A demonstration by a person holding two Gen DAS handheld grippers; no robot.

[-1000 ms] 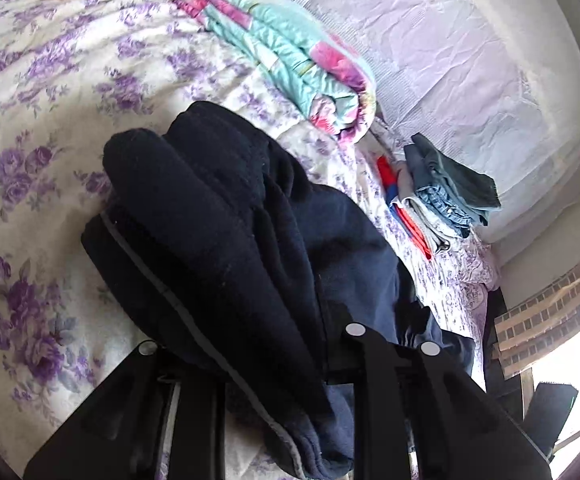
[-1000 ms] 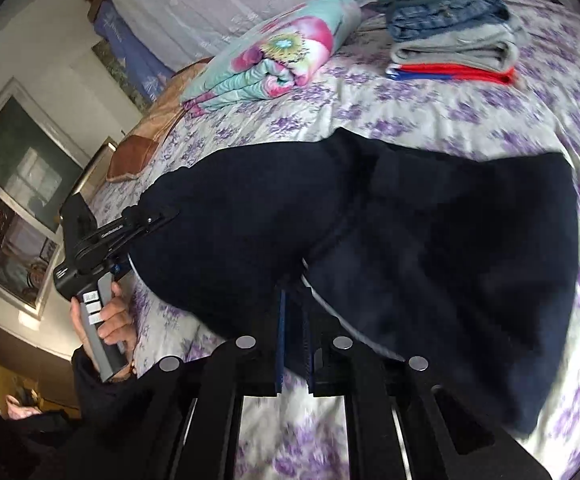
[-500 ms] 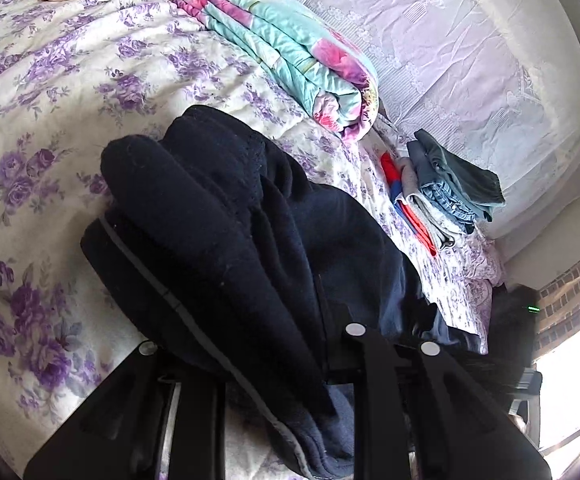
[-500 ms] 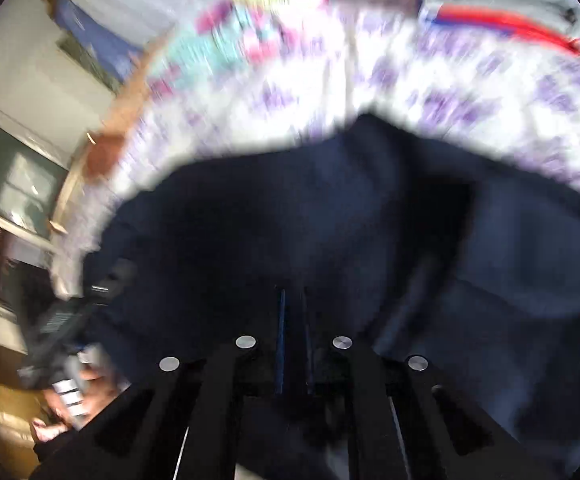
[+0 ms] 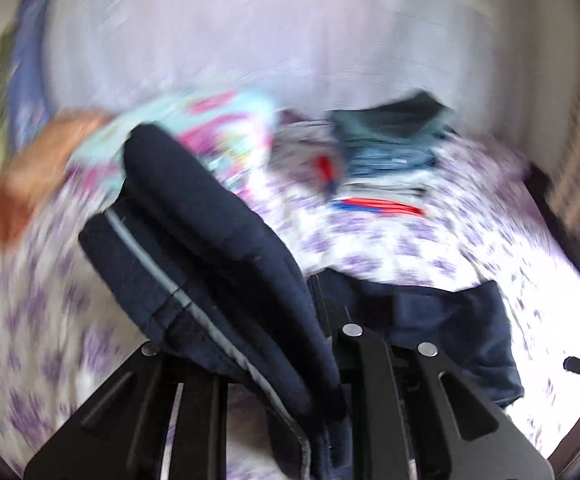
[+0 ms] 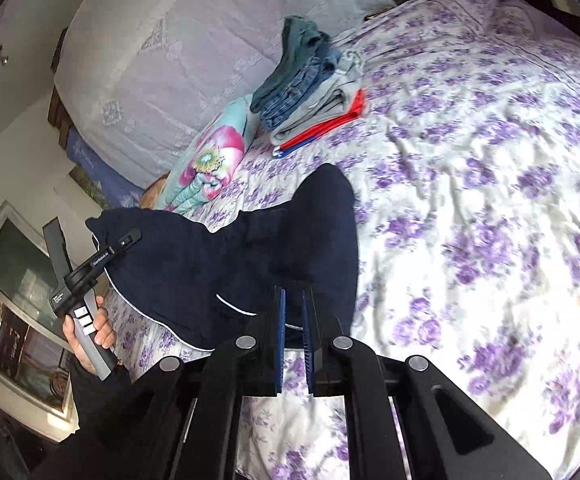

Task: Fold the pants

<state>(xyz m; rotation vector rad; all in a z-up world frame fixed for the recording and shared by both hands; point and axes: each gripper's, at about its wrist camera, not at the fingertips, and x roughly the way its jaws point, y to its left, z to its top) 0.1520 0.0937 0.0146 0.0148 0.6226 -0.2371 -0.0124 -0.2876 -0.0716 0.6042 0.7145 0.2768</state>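
Both claws grip the navy pants [image 6: 250, 256], lifted over the bed [image 6: 490, 208]: left claw [image 5: 250, 360] clenched on bunched fabric, right claw [image 6: 293, 320] pinching an edge. Lay them flat, edges matched.

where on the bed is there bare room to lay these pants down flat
The widest bare patch of floral sheet lies right of the navy pants and in front of the folded clothes stack. It is crowded toward the headboard, where the stack sits beside the rolled floral blanket.
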